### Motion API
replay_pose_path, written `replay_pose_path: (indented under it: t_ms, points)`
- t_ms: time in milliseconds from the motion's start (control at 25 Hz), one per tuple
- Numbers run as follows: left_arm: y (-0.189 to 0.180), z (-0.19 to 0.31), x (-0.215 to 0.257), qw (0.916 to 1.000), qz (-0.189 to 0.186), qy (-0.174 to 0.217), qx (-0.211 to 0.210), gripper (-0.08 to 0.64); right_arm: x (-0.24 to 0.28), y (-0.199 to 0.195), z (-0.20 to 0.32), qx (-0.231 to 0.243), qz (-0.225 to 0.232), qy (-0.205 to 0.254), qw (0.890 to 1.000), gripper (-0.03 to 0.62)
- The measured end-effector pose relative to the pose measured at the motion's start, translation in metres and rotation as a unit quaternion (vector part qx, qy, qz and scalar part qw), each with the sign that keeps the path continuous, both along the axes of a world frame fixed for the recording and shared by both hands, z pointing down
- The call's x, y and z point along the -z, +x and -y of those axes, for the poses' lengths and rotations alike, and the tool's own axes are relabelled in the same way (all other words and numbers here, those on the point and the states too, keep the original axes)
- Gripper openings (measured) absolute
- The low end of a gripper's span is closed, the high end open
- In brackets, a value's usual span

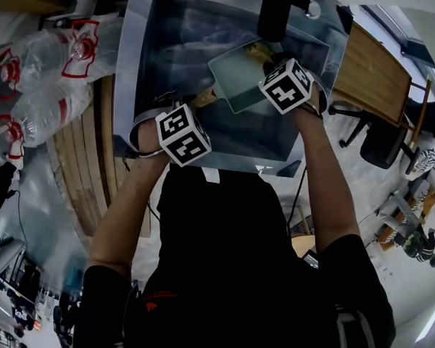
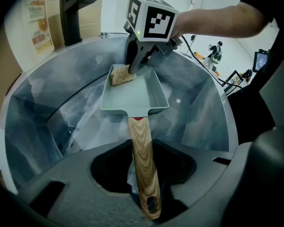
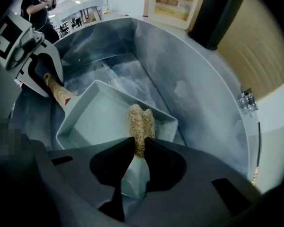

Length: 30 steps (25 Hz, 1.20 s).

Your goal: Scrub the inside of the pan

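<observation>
A pale green rectangular pan (image 2: 132,96) (image 3: 102,119) (image 1: 239,78) is held over the steel sink (image 2: 47,108). Its wooden handle (image 2: 143,160) runs back between the jaws of my left gripper (image 2: 141,188), which is shut on it. My right gripper (image 3: 141,148) is shut on a tan fibrous scrubber (image 3: 141,122) (image 2: 120,74) and presses it against the pan's inside, at the far left corner in the left gripper view. In the head view both marker cubes show, the left gripper (image 1: 183,134) below the pan and the right gripper (image 1: 288,85) over it.
A black tap (image 2: 73,11) (image 3: 217,13) stands at the sink's back rim. A printed carton (image 3: 175,1) stands beside it. Wooden counter (image 1: 80,165) lies left of the sink, with plastic bottles (image 1: 51,56). Office chairs (image 1: 380,140) stand on the floor to the right.
</observation>
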<state>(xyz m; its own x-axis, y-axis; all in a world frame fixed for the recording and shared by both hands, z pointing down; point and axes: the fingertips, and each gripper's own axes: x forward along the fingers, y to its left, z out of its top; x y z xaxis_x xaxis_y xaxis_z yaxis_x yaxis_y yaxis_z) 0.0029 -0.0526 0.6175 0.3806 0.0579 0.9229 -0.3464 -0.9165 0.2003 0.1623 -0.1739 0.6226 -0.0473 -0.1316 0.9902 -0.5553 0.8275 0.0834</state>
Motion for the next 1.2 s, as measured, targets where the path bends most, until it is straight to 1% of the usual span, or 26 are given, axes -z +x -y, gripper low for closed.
replay_pose_path:
  t_ms: [80,160,320,440,520,640,760,1040,1200]
  points:
    - [0.001,0.000,0.000,1.0000,0.000,-0.002,0.002,0.146,0.000,-0.002,-0.001,0.004,0.000,0.000,1.000,0.075]
    - [0.001,-0.001,-0.001,1.0000,0.004,-0.004,-0.001,0.146,0.004,-0.005,-0.004,0.004,0.009,0.001,1.000,0.074]
    - [0.000,-0.003,-0.002,0.9999,0.007,-0.012,-0.003,0.146,0.023,-0.026,-0.015,0.007,0.049,-0.001,0.999,0.074]
    - [0.000,-0.003,-0.002,0.9999,0.007,-0.013,-0.003,0.146,0.033,-0.050,-0.032,0.018,0.081,-0.018,0.996,0.074]
    - [0.000,-0.003,-0.002,0.9999,0.007,-0.013,-0.002,0.146,0.032,-0.063,-0.046,0.027,0.090,-0.035,0.995,0.074]
    - [0.000,-0.002,-0.002,0.9999,0.006,-0.014,-0.001,0.146,0.019,-0.073,-0.064,0.037,0.086,-0.059,0.994,0.074]
    - [0.000,-0.002,-0.002,0.9999,0.006,-0.014,-0.001,0.146,0.008,-0.074,-0.074,0.044,0.078,-0.071,0.993,0.074]
    - [0.000,-0.002,-0.002,0.9999,0.007,-0.016,-0.001,0.146,0.005,-0.069,-0.071,0.058,0.062,-0.067,0.994,0.074]
    - [0.000,-0.003,-0.002,0.9999,0.007,-0.016,-0.001,0.146,0.003,-0.057,-0.068,0.067,0.038,-0.062,0.995,0.074]
